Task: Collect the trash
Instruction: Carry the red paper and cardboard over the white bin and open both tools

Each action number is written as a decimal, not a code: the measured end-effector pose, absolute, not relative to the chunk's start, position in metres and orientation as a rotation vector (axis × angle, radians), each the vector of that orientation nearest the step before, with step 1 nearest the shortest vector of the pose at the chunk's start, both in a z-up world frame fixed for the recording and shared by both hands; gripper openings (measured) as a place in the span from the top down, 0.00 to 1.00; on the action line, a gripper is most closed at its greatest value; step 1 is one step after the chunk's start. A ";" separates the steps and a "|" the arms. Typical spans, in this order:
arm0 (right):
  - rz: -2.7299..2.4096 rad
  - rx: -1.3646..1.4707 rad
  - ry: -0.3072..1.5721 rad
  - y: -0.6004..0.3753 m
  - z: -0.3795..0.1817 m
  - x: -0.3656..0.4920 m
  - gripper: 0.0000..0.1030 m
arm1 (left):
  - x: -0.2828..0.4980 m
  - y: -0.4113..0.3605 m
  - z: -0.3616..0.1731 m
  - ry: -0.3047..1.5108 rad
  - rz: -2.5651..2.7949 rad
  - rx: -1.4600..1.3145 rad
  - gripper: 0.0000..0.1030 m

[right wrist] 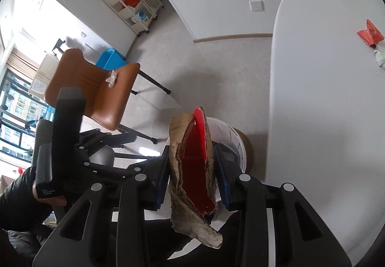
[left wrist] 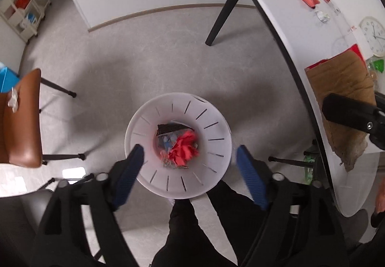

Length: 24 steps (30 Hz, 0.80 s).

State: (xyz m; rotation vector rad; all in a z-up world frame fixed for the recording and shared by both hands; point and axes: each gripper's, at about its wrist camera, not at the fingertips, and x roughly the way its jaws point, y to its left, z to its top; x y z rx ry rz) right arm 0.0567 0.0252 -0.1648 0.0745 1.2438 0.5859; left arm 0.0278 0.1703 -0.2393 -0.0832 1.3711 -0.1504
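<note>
Right hand-held gripper (right wrist: 192,180) is pinching a light, floppy torn cardboard piece (right wrist: 179,195) mid-fold, while left hand-held gripper (left wrist: 190,170) is hanging open, empty, over the bin (left wrist: 216,154).

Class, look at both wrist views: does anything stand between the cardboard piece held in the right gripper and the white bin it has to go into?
Nothing visible blocks it. The right gripper is shut on the torn cardboard piece, with the white bin just beyond and below. The bin's mouth is uncovered; the open left gripper hovers over it and may need to clear.
</note>
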 end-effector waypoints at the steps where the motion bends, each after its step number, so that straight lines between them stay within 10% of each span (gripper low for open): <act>1: 0.582 0.069 1.246 0.030 -0.166 0.056 0.65 | 0.027 0.173 -0.238 1.368 -0.148 -0.093 0.20; 12: 0.615 -0.068 1.293 0.078 -0.217 0.041 0.59 | -0.005 0.233 -0.202 1.319 -0.037 -0.117 0.08; 16: 0.598 -0.115 1.345 0.098 -0.246 0.039 0.27 | -0.020 0.259 -0.189 1.290 0.020 -0.124 0.08; 24: 0.527 -0.092 1.231 0.087 -0.191 0.026 0.05 | -0.031 0.273 -0.166 1.239 0.035 -0.123 0.08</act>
